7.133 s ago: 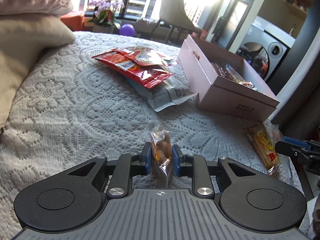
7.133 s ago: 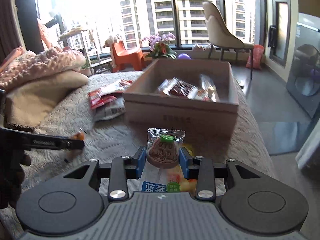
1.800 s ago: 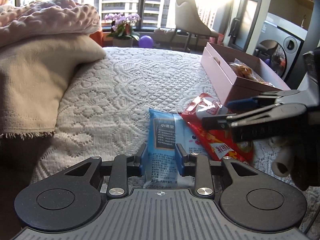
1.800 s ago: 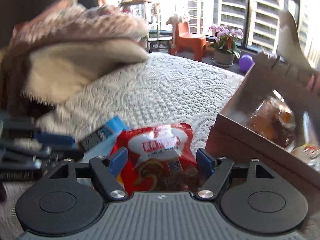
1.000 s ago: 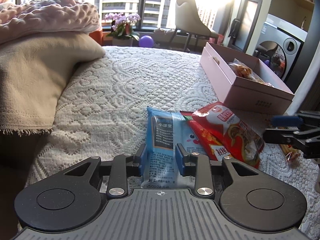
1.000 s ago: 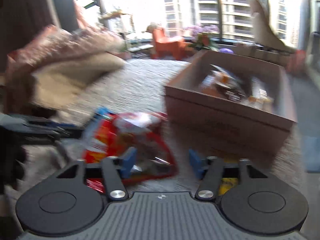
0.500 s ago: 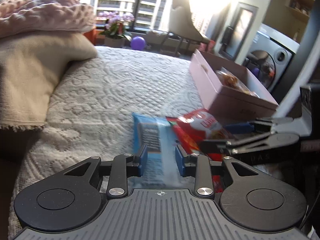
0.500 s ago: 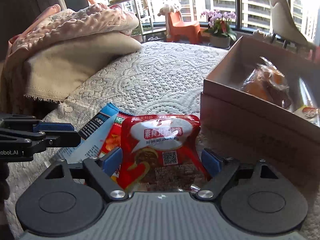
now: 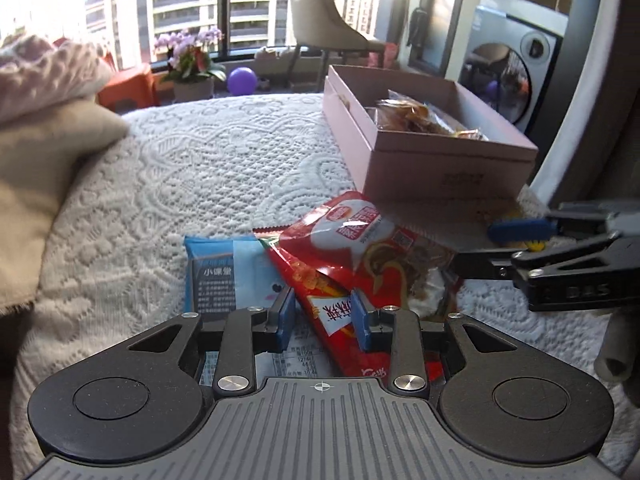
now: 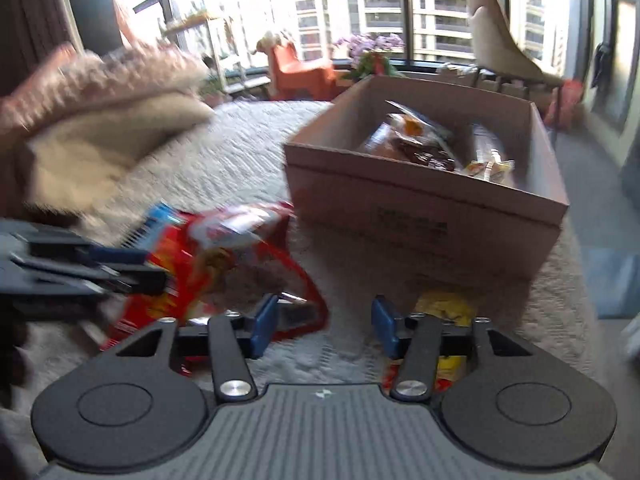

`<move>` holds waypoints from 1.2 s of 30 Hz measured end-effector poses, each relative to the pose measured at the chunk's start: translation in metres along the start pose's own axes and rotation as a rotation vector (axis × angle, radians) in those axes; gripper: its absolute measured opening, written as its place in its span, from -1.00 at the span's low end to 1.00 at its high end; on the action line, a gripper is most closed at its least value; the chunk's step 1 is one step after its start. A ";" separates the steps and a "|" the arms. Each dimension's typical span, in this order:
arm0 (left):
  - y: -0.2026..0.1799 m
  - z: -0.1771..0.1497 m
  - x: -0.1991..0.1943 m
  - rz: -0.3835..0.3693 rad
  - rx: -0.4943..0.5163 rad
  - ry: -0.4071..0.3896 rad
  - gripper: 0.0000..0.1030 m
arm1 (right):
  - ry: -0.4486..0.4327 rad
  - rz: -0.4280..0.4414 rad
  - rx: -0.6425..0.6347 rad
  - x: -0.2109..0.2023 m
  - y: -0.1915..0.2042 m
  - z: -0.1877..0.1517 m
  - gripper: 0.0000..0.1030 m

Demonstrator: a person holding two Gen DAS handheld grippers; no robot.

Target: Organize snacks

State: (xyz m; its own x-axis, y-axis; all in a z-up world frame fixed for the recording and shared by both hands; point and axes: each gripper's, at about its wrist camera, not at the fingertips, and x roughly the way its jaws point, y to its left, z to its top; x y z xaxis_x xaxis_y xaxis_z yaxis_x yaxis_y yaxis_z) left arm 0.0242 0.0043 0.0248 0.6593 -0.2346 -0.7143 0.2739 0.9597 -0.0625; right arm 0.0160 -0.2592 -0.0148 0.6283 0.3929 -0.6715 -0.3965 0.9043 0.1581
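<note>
A pink box with several snacks in it stands on the white bedspread; it also shows in the right wrist view. In front of it lie a blue packet, a long red packet and a red-and-white packet. My left gripper is open, its fingers either side of the long red packet's lower part. My right gripper is open and empty over the bedspread, right of the red packets. A yellow snack lies by its right finger.
Beige and pink pillows fill the left side of the bed. The bed's right edge runs just past the box. A chair, plant and washer stand beyond the bed.
My left gripper has shifted right, from the blue packet to over the long red one. My right gripper has swung right, off the red-and-white packet, towards the box and the yellow snack.
</note>
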 end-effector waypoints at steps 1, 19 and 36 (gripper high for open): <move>0.000 -0.001 0.000 0.007 0.009 0.001 -0.28 | -0.012 0.019 -0.009 -0.001 0.002 0.002 0.32; 0.032 -0.011 -0.016 0.050 -0.040 -0.006 -0.25 | 0.078 0.090 -0.135 0.058 0.047 0.023 0.72; 0.021 -0.008 -0.011 0.023 -0.034 0.004 -0.32 | -0.028 -0.155 -0.087 -0.023 0.006 -0.012 -0.19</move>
State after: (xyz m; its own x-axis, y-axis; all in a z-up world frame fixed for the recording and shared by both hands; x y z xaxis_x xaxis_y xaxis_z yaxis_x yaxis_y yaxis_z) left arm 0.0172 0.0284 0.0264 0.6621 -0.2117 -0.7189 0.2347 0.9696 -0.0694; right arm -0.0093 -0.2652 -0.0070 0.7041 0.2553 -0.6627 -0.3489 0.9371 -0.0096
